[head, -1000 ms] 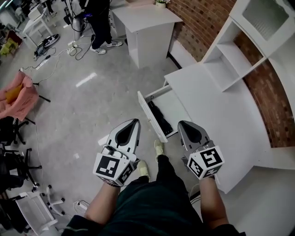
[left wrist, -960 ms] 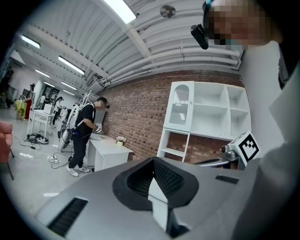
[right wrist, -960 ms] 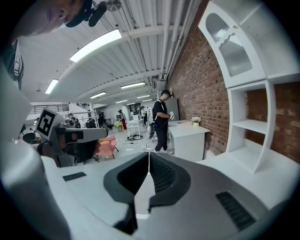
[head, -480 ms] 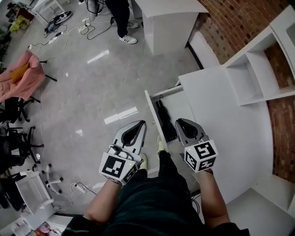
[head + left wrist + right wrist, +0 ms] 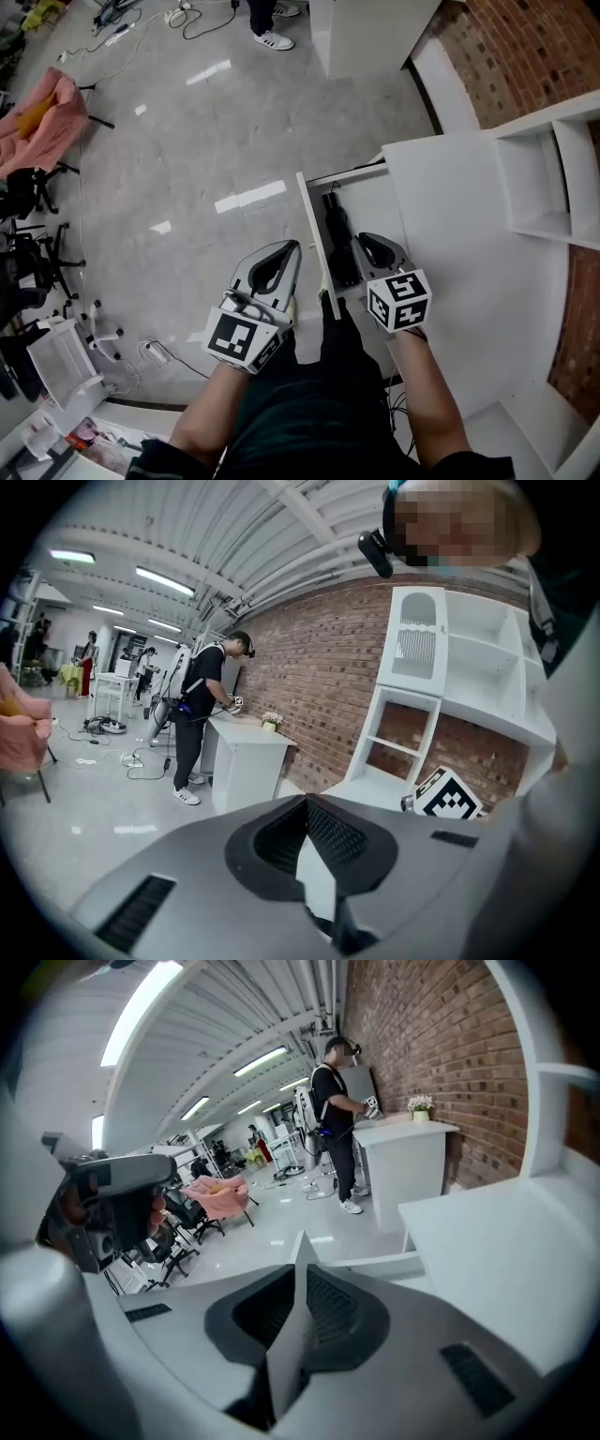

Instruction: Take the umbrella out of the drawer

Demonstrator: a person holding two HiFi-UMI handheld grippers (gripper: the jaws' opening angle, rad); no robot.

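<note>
At the far left, a pink cloth (image 5: 42,112) lies draped over a chair on the gray floor (image 5: 187,141).

1. Left tool (image 5: 292,247): we hold it over the floor, just left of the drawer front. In the left gripper view its 2 jaws are pressed together with nothing between them.
2. Drawer (image 5: 314,234): it stands pulled out from the white table (image 5: 459,216), with its front panel toward the floor side.
3. Umbrella (image 5: 337,239): black and folded, it lies lengthwise inside the drawer, along the side nearest the front panel. Neither tool holds it.
4. Right tool (image 5: 361,238): it is above the near end of the drawer, just right of the umbrella. We cannot tell whether it touches either one. In the right gripper view its 2 jaws are pressed together and empty.

Right of the table, a white shelf unit (image 5: 553,178) stands against a brick wall (image 5: 525,56). At the top edge, a person's shoes (image 5: 272,37) stand beside a second white cabinet (image 5: 366,33).
</note>
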